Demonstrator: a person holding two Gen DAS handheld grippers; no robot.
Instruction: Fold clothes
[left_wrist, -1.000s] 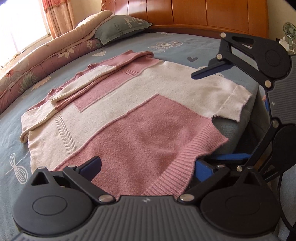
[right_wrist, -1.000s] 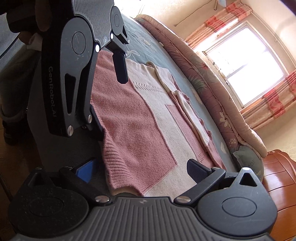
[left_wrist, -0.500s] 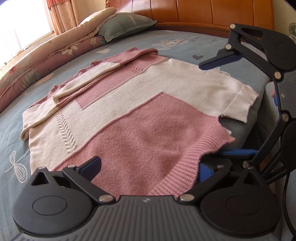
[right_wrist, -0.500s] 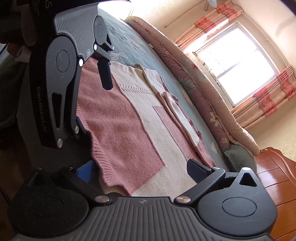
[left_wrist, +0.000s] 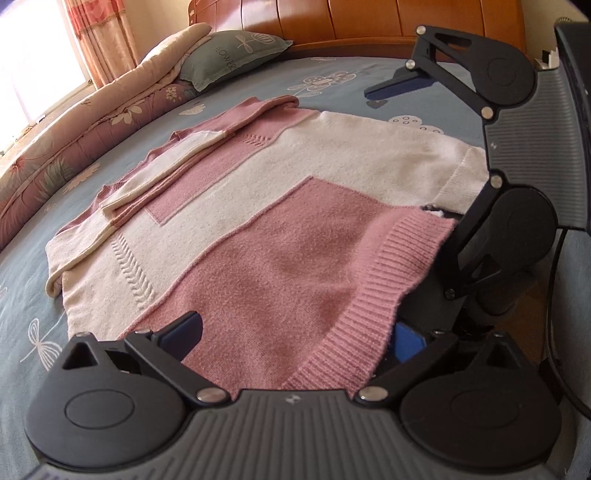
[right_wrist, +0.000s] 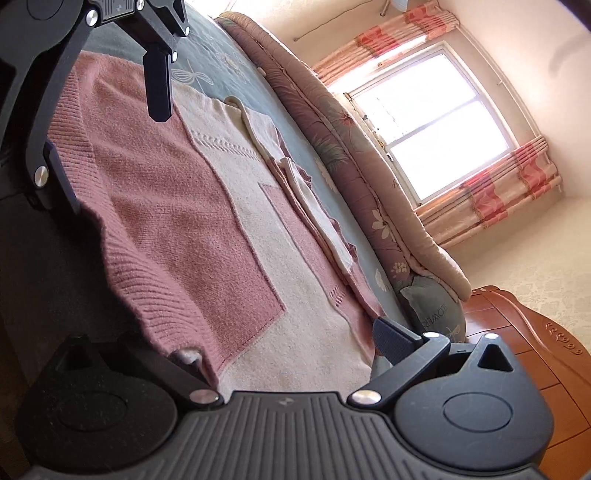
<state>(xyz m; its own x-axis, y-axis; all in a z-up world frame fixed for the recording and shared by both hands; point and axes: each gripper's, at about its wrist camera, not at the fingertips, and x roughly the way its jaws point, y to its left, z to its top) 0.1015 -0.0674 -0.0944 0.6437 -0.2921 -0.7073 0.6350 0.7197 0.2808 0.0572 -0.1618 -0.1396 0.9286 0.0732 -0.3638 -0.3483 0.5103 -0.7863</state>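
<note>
Broadly, a bed (left_wrist: 332, 70) with a blue-grey sheet printed with flowers fills both views, its wooden headboard (left_wrist: 369, 22) at the far end. A rolled floral quilt (left_wrist: 74, 136) runs along the window side, and a grey-green pillow (left_wrist: 232, 55) lies against its end near the headboard. In the right wrist view a bright window (right_wrist: 432, 122) with red-and-cream curtains (right_wrist: 491, 199) stands beyond the quilt.

The pink and cream knitted sweater (left_wrist: 266, 206) lies spread flat on the sheet, its sleeves folded in along the side nearer the quilt. Its ribbed hem (left_wrist: 369, 314) reaches the near edge of the bed and hangs slightly over it.

The left gripper (left_wrist: 295, 336) sits at the pink corner of the hem with its jaws wide apart, one blue-padded finger above the fabric and the other below the edge, so the hem lies between them without being pinched. The right gripper (right_wrist: 288, 350) sits further along the hem, where pink meets cream. Its jaws are likewise spread, one finger over the cloth; the lower one is mostly hidden beneath the drooping rib, so contact there cannot be judged.
</note>
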